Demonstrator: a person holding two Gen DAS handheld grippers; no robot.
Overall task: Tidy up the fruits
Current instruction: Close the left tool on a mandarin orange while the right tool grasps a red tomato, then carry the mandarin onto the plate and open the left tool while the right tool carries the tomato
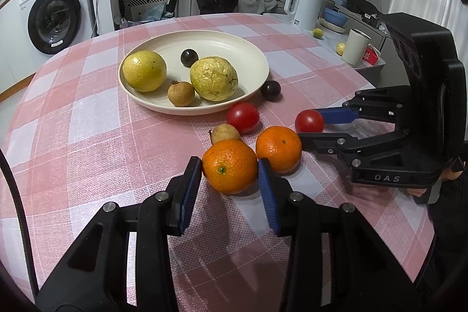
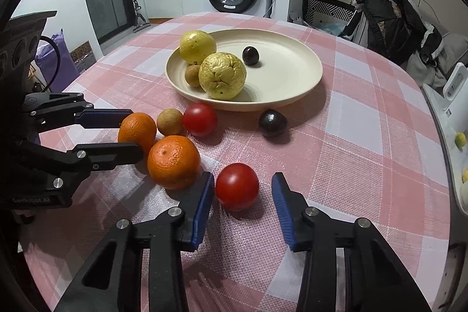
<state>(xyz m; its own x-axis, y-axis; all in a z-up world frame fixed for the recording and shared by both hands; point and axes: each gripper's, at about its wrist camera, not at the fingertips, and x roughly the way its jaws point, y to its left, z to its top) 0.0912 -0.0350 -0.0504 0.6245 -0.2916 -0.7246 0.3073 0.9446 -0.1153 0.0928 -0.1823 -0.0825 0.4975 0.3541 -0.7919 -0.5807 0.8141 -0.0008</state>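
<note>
Left tongs (image 1: 229,170) pinch an orange (image 1: 229,165) resting on the surface (image 1: 87,122). Right tongs (image 2: 242,189) gape around a tomato (image 2: 237,185); the plate (image 2: 292,72) lies toward twelve o'clock.

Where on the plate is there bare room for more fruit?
The plate's right half is bare, beyond the dark plum. Its left side is crowded: two yellow fruits and a longan cluster there.
</note>
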